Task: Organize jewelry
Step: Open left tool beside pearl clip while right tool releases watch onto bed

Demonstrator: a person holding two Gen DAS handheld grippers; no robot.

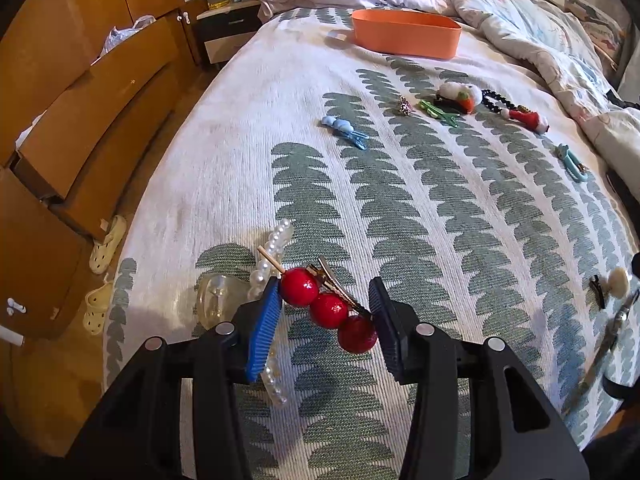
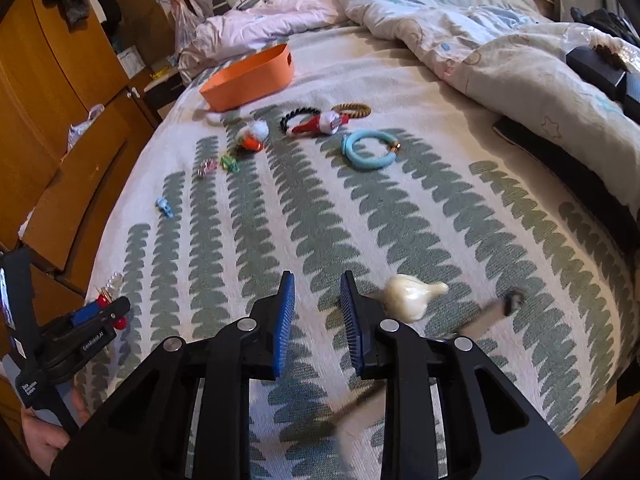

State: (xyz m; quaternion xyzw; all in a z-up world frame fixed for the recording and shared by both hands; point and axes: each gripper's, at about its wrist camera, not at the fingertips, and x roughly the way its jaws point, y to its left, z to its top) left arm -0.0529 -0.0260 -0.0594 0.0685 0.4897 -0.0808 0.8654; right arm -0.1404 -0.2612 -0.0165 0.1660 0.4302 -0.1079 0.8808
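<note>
My left gripper (image 1: 326, 300) is closed on a hair clip with three red balls (image 1: 328, 308), held just above the bed; the balls span the gap between the blue pads. A pearl clip (image 1: 272, 256) and a clear claw clip (image 1: 218, 300) lie under and left of it. My right gripper (image 2: 317, 296) is open and empty above the bedspread. A cream pom-pom clip (image 2: 408, 296) lies just right of its right finger. The orange bin (image 1: 406, 32) stands at the far end, also in the right wrist view (image 2: 250, 78). The left gripper shows in the right wrist view (image 2: 106, 312).
Spread over the bed: a blue clip (image 1: 344, 130), a small pink piece (image 1: 405, 105), a green clip (image 1: 438, 112), a snowman clip (image 1: 460, 94), a beaded bracelet with a Santa clip (image 1: 520, 114), a teal bracelet (image 2: 370, 150), a woven hair tie (image 2: 352, 110). A quilt (image 2: 480, 28) is piled far right. Wooden cabinets (image 1: 80, 100) stand left.
</note>
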